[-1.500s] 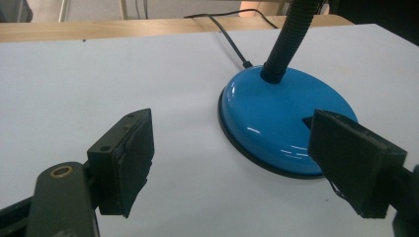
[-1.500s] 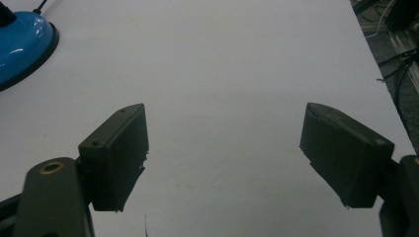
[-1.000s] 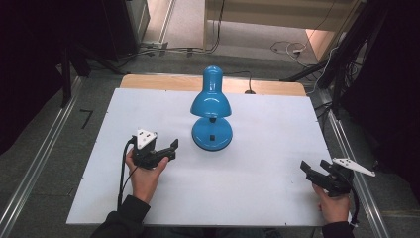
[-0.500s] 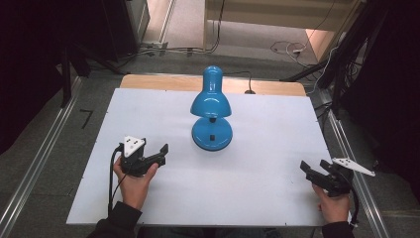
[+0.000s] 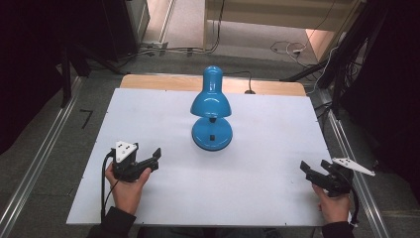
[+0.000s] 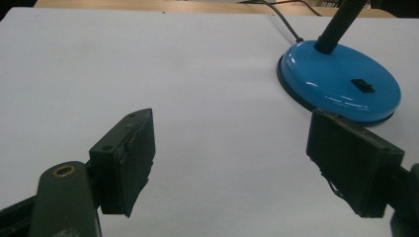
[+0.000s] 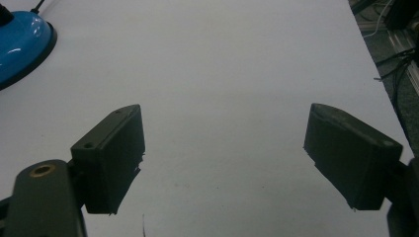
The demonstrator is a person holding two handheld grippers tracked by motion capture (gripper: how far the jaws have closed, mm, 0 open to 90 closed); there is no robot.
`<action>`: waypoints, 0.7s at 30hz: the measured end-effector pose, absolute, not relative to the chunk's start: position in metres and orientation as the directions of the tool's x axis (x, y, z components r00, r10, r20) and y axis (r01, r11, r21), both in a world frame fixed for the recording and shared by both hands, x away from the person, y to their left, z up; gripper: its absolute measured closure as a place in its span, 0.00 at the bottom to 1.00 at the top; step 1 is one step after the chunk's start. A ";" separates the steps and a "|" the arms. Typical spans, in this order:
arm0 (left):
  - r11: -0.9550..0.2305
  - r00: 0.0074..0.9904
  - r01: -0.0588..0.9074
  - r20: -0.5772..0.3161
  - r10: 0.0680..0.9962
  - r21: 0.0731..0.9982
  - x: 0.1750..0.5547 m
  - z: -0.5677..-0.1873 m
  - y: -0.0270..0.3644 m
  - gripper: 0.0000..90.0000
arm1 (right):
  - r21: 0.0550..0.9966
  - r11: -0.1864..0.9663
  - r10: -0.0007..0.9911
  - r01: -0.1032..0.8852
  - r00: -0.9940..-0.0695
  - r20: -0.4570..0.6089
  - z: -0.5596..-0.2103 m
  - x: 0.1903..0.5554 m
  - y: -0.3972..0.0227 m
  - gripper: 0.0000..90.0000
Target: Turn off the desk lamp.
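Observation:
A blue desk lamp (image 5: 210, 101) stands upright at the middle of the white tabletop (image 5: 267, 129), its shade bent over its round base (image 5: 212, 135). My left gripper (image 5: 152, 159) hovers left of and nearer than the base, held in a hand, jaws open with nothing between them. In the left gripper view the same gripper (image 6: 230, 128) points at bare tabletop, with the lamp base (image 6: 341, 84) ahead on the right. My right gripper (image 5: 314, 167) rests near the table's front right corner, open and empty. The right gripper view shows that gripper (image 7: 222, 118) and the base's edge (image 7: 20, 44) far left.
The lamp's black cable (image 5: 245, 82) runs off the far edge over a wooden strip (image 5: 163, 83). Metal rails (image 5: 37, 163) flank the table on the floor, and loose cables (image 5: 289, 48) lie beyond it. The table's right edge (image 7: 380, 94) is close to my right gripper.
My left gripper has moved left and slightly toward the near edge, away from the lamp base, still open. The right gripper and the lamp have stayed put.

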State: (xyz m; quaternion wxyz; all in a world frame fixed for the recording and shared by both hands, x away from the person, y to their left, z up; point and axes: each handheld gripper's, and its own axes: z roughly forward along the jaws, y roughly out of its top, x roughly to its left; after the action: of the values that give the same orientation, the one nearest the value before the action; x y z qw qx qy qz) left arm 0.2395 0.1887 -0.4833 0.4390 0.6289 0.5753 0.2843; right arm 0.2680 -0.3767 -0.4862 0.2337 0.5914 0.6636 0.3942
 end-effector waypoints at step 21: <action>0.094 0.058 0.494 -0.140 0.988 0.864 0.211 -0.488 0.227 0.22 | 0.800 -0.010 0.969 0.600 -0.190 0.155 -0.486 0.268 -0.377 0.16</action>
State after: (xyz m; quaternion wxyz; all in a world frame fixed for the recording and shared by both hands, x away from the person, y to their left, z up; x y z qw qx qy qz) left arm 0.2110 0.2272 -0.4877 0.4089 0.6014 0.6162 0.3022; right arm 0.2680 -0.3766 -0.4862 0.2343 0.5915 0.6633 0.3940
